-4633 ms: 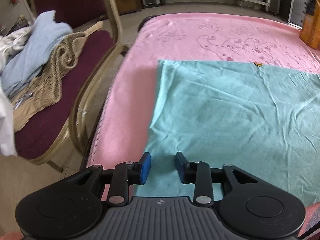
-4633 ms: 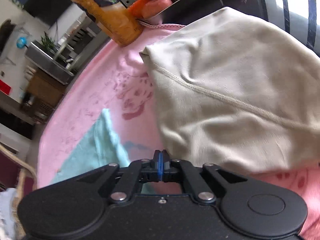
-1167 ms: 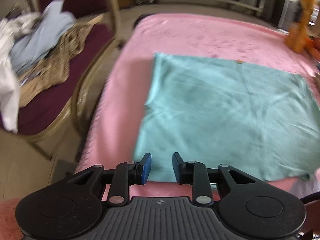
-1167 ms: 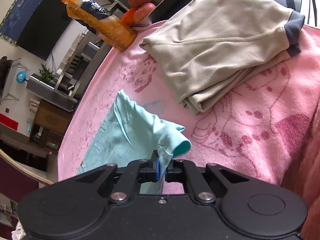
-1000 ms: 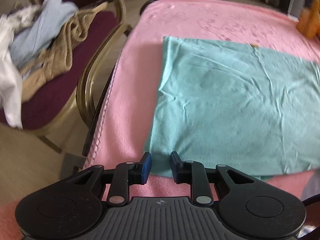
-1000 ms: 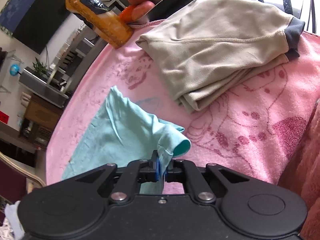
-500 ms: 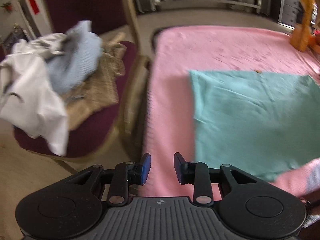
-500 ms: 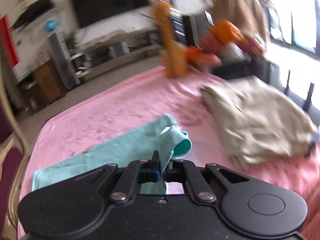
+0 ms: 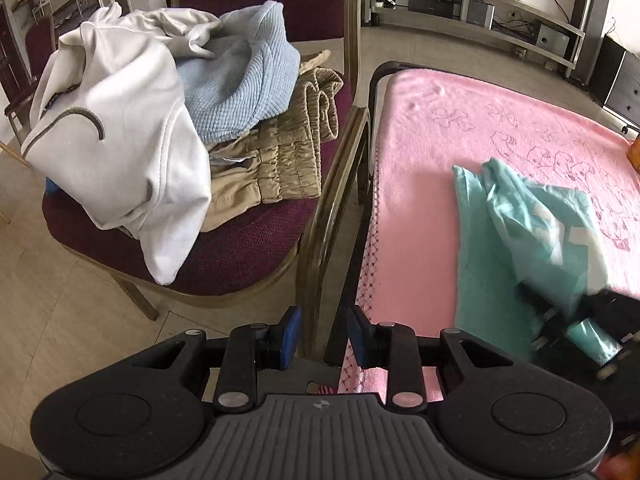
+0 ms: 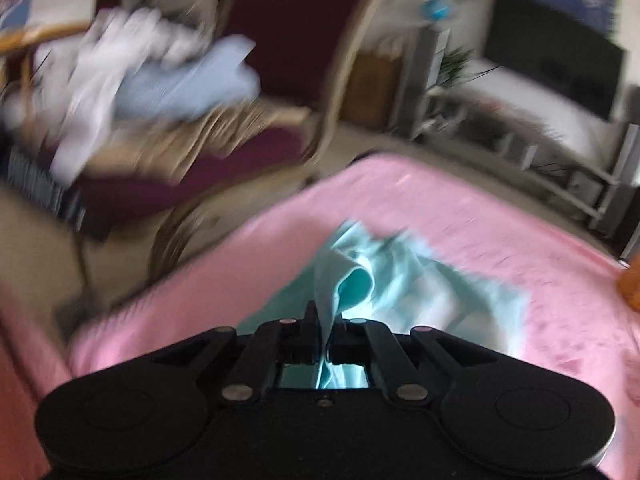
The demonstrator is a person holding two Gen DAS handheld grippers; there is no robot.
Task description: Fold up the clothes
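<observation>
Teal fabric, a thin garment (image 9: 516,216), lies bunched and partly lifted on the pink blanket (image 9: 416,168) that covers the table. In the left wrist view it sits at the right of the scene, its near end drawn up into the right gripper (image 9: 576,316), whose black body shows blurred at the right edge. The right wrist view, heavily smeared, shows that gripper (image 10: 324,320) with its jaws pressed together on a fold of the teal garment (image 10: 348,284), which rises from the blanket (image 10: 460,216) and curls just beyond the fingertips. The left gripper (image 9: 320,338) holds nothing; its blue-padded fingers (image 9: 290,332) stand apart over the gap between the table's left edge and a chair (image 9: 248,248). On the chair's maroon seat, at the left, unfolded clothes are piled: a white sweatshirt (image 9: 120,144) drapes over the near edge, a light blue knit (image 9: 240,80) lies behind it, and a tan ruched garment (image 9: 280,160) sits beneath both.
</observation>
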